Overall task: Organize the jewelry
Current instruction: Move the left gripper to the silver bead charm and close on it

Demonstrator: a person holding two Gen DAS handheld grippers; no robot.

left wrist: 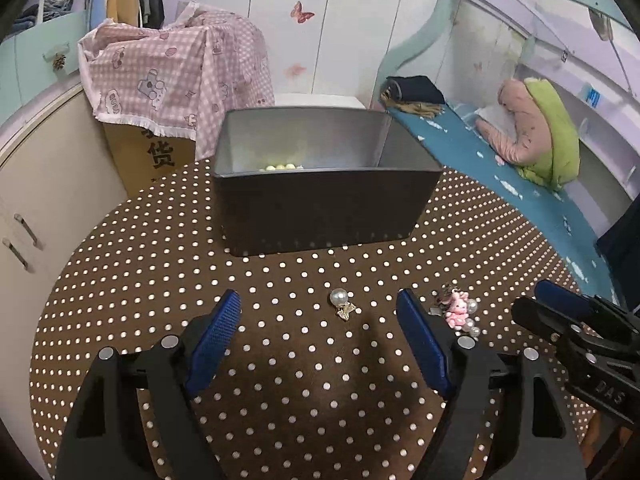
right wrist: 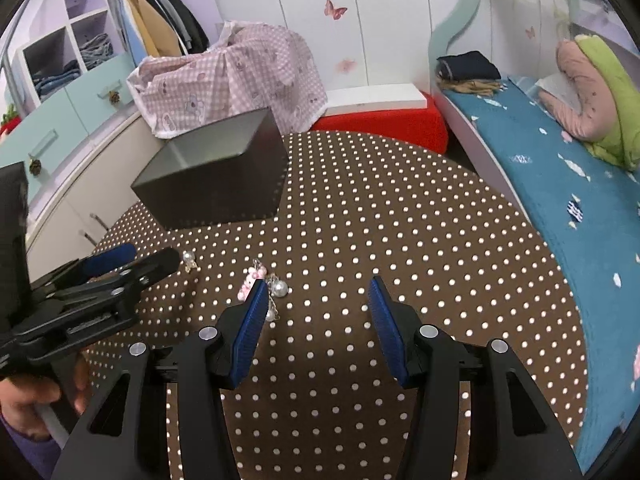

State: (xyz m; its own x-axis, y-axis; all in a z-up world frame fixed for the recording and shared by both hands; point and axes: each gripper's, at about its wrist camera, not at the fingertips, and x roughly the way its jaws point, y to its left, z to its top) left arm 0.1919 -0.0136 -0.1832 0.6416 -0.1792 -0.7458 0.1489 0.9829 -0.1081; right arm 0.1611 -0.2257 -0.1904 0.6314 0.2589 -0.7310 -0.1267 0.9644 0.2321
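The pearl earring [left wrist: 342,304] lies on the dotted counter [left wrist: 280,360], on the near side of the dark box [left wrist: 320,208], between the spread fingers [left wrist: 218,336] of the left gripper [left wrist: 320,338], untouched; it looks light, hard and apt to roll; pinch it at the gold bow, I judge; its long axis runs pearl-to-bow, pearl towards the box. The pink bead charm [right wrist: 250,284] lies just beside the right gripper [right wrist: 316,328], whose fingers [right wrist: 386,330] stand apart, empty.
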